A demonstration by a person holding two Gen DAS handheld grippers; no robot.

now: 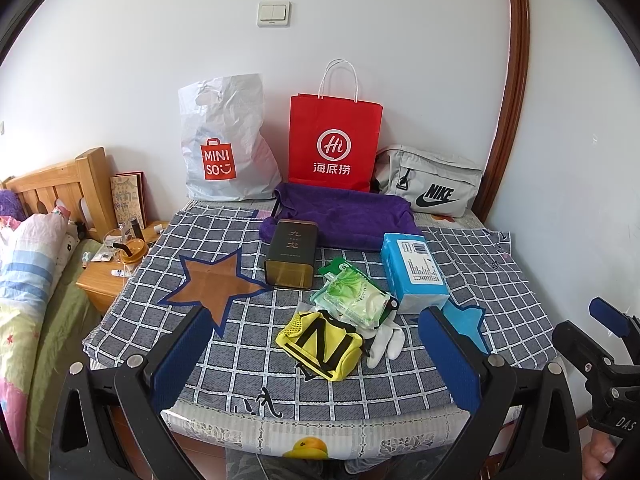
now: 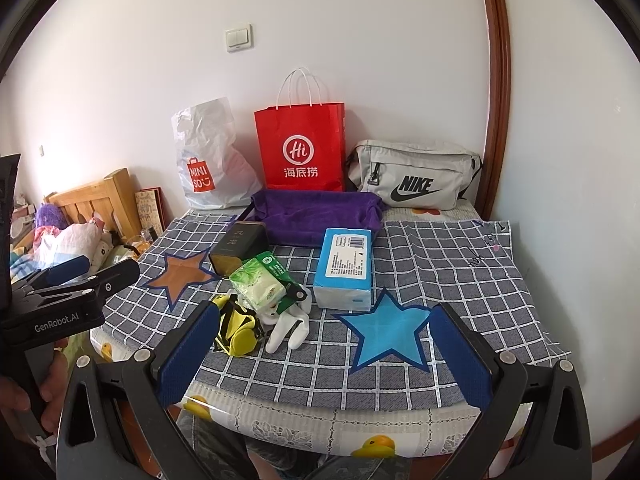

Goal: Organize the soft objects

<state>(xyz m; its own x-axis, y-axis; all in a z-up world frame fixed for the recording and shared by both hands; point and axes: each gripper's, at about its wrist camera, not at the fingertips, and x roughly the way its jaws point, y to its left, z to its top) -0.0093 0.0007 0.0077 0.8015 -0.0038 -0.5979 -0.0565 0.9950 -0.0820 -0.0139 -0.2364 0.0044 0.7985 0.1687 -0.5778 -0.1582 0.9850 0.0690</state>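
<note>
Yellow pouch [image 1: 320, 344], white socks [image 1: 386, 342] and tissue packs [image 1: 414, 270] lie unsorted ahead of our two wide-open, empty grippers [image 1: 316, 356] [image 2: 324, 352].

white socks [image 1: 385, 341] half under tissue pack [image 1: 354, 298] | bed [image 1: 24, 280] cropped

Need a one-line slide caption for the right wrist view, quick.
Open right gripper hovers over checked cloth with blue star, tissue pack, white socks and purple towel.
</note>
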